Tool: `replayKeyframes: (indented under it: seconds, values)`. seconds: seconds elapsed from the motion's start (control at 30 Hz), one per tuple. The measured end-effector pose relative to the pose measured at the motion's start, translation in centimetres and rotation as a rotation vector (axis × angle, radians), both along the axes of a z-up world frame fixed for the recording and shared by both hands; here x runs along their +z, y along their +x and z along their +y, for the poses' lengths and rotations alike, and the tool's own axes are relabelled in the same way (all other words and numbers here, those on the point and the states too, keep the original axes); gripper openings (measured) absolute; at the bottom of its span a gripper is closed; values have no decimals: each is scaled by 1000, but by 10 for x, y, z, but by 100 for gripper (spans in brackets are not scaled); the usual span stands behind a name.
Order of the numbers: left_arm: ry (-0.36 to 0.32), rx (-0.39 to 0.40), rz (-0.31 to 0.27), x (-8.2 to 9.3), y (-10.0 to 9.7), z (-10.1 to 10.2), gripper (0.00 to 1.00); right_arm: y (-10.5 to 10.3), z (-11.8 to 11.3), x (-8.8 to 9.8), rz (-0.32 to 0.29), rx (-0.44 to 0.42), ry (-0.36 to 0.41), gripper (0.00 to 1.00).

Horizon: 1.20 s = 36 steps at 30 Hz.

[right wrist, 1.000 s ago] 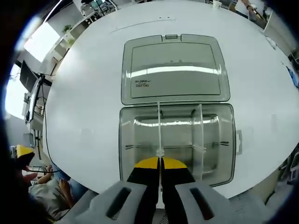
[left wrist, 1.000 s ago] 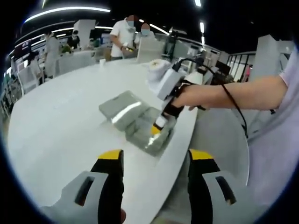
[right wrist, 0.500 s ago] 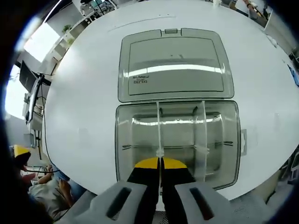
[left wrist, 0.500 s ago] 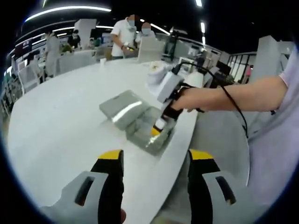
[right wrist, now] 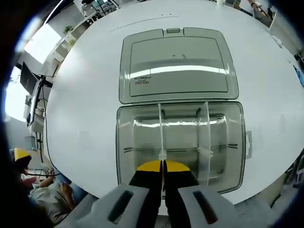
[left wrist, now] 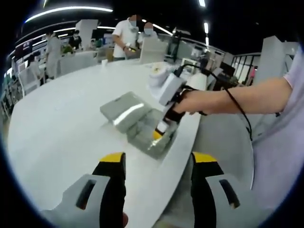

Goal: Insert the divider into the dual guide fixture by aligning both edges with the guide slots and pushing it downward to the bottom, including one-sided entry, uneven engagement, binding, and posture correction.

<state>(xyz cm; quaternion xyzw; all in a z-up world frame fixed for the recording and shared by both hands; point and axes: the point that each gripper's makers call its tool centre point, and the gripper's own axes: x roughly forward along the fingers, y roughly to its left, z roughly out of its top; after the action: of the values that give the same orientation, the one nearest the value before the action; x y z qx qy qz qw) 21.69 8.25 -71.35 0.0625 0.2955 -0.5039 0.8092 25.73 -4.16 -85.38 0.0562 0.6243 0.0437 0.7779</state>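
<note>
- The divider (right wrist: pixel 161 130) stands on edge across the clear box (right wrist: pixel 128 142), its near end pinched between the closed jaws of the right gripper (right wrist: pixel 163 167).
- A second divider (right wrist: pixel 206 133) stands beside it, further right.
- The open lid (right wrist: pixel 176 64) lies flat behind the box; its small printed mark is too blurred to read.
- The box sits near the table (right wrist: pixel 85 95) edge, with bare white tabletop beyond it.
- The left gripper (left wrist: pixel 154 159) hangs open, well apart from the box (left wrist: pixel 147 135).

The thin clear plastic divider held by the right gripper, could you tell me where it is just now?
In the right gripper view, the thin clear plastic divider stands on edge inside the open clear plastic box, left of a second divider, pinched by the right gripper.
</note>
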Motion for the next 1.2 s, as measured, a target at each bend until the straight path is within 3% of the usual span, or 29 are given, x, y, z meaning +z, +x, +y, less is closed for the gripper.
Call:
replayKeyframes:
  seconds: [0.2,0.43,0.5,0.7,0.83,1.2]
  values:
    - [8,6,-1,0,-1,5,53,-1,4,1,-17,56,-11,0]
    - [5,20,-3,1,0,6,53,1,4,0,-37,64,12,0]
    - [7,20,-4,1,0,6,53,5,4,0,-67,96,8,1]
    - [7,25,-2,1,0,6,53,4,3,1,-58,101,19,5]
    - [6,29,-2,1,0,6,53,7,2,4,-83,100,27,12]
    - [8,39,1,-1,1,6,53,13,5,25,-165,114,70,12]
